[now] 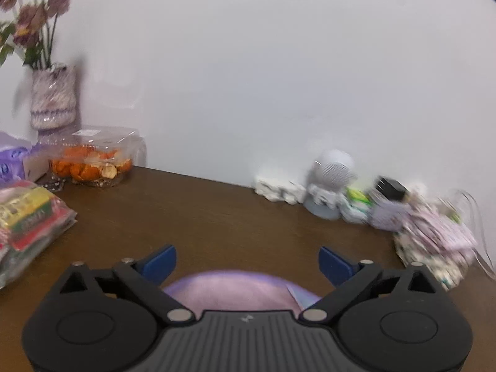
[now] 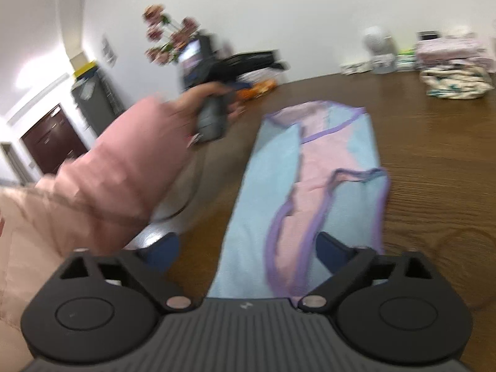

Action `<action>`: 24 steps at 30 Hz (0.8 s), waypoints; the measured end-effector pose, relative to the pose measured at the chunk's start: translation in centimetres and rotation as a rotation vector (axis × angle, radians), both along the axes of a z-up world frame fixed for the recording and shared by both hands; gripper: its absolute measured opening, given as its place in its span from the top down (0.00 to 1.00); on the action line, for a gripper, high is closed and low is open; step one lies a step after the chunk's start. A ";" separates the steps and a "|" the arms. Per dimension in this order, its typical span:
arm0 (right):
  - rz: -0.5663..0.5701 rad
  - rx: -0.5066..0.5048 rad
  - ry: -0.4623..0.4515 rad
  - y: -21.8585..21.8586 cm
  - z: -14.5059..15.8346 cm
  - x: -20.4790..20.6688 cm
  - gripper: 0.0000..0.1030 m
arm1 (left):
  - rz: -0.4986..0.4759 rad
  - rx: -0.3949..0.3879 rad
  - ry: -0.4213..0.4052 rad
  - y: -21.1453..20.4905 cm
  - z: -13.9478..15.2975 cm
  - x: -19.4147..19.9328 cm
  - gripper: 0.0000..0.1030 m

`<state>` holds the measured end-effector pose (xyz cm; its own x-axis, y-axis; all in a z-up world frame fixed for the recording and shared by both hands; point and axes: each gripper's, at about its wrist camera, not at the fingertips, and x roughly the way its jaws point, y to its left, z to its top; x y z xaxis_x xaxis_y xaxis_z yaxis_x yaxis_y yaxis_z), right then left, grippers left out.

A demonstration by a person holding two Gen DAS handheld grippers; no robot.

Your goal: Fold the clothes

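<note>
Clothes point(image 2: 313, 183) lie flat on the brown tabletop point(image 2: 434, 161), folded into a long strip. On the left, a hand point(image 2: 201, 99) in a pink sleeve point(image 2: 124, 161) holds the left gripper point(image 1: 247, 262) up off the cloth, fingers wide open and empty. The right gripper point(image 2: 248, 252) hangs over the near end, also open and empty. The cloth is light blue and pink with purple edges.

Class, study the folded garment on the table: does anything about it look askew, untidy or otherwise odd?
Slightly. The blue and pink garment lies in a long strip on the wooden table, but its purple-edged flaps overlap unevenly, leaving the pink inside showing down the middle. Nothing looks spilled or damaged. Both grippers, left and right, are open, holding nothing.
</note>
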<state>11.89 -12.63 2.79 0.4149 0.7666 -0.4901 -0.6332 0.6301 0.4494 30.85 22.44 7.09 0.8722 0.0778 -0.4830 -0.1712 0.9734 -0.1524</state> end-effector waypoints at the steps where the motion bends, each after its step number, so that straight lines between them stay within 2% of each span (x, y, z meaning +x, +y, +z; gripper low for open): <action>1: -0.025 -0.001 0.001 -0.7 0.0 -0.2 0.00 | -0.023 -0.004 0.013 -0.7 0.1 -1.2 0.01; 5: -0.130 0.012 0.029 -3.6 -0.7 -1.1 0.00 | -0.121 -0.031 0.091 -3.3 -0.2 -6.2 0.00; 8: -0.185 0.017 0.055 -5.2 -1.3 -1.8 0.00 | -0.224 -0.017 0.152 -5.8 -0.9 -8.5 0.00; 12: -0.223 0.021 0.071 -6.3 -1.9 -2.2 0.00 | -0.271 0.014 0.179 -8.6 -0.9 -9.9 0.00; 17: -0.217 0.008 0.079 -6.9 -2.5 -2.8 0.01 | -0.299 -0.022 0.218 -11.0 -0.6 -9.6 0.01; 19: -0.208 -0.012 0.089 -6.9 -2.8 -2.6 0.09 | -0.302 -0.029 0.245 -12.0 -0.6 -8.6 0.06; 21: -0.199 -0.025 0.104 -6.7 -3.2 -2.1 0.27 | -0.297 -0.017 0.283 -13.2 -0.8 -6.7 0.19; 24: -0.187 -0.051 0.111 -6.4 -3.7 -1.3 0.35 | -0.277 0.017 0.334 -14.8 -1.3 -3.0 0.28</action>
<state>10.59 -19.06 -0.87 0.4893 0.6543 -0.5766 -0.4514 0.7557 0.4745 27.87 7.68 5.82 0.6570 -0.1266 -0.7432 0.0597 0.9914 -0.1162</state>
